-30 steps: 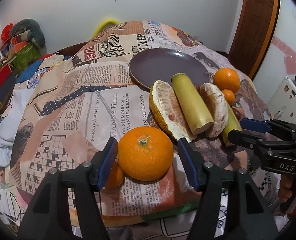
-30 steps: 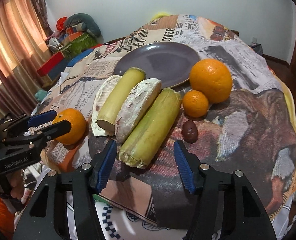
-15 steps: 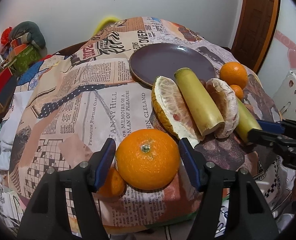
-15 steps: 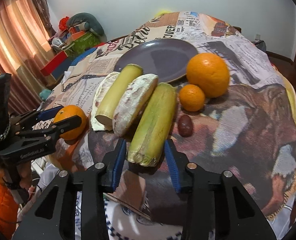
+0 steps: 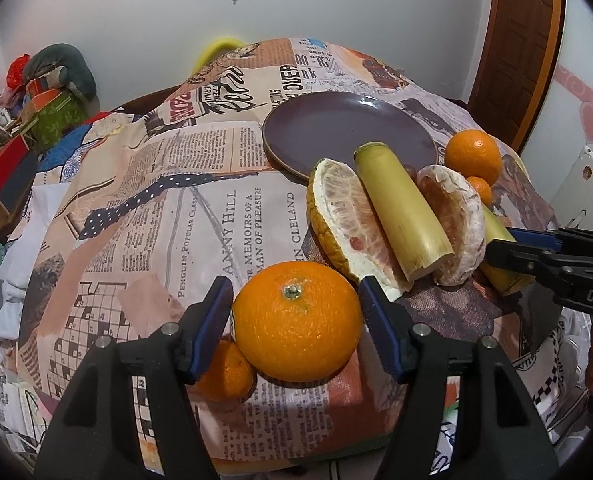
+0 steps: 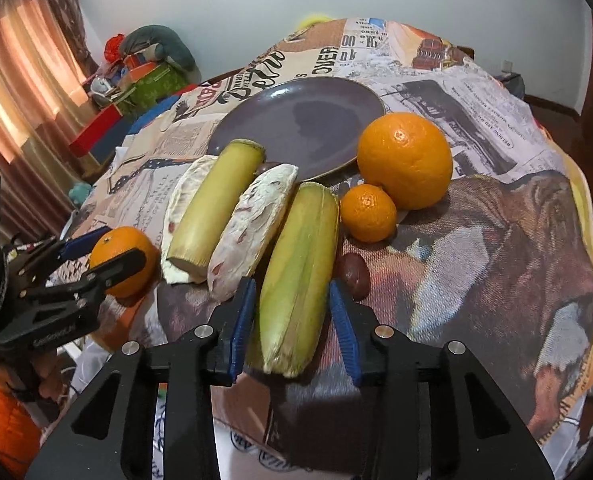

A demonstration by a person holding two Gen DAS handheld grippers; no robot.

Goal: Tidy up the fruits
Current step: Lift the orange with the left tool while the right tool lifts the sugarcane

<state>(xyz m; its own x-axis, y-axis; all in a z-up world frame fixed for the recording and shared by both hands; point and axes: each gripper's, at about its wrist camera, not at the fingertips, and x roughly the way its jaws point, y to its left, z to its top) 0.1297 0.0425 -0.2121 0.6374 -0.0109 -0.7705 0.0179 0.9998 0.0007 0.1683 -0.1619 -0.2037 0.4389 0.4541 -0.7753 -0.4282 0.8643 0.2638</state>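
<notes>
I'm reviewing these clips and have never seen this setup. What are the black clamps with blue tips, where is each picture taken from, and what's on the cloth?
There is no robot: a person holds a two-finger gripper in each hand, and a fisheye camera on each looks forward along its fingers. In the left view, the left gripper straddles a large orange, pads close beside it, a grip not certain. In the right view, the right gripper straddles a yellow-green stalk piece, with gaps still showing. Each gripper also appears at the edge of the other view. On the newspaper-print cloth lie an empty purple plate, two pomelo wedges, another stalk piece and more oranges.
</notes>
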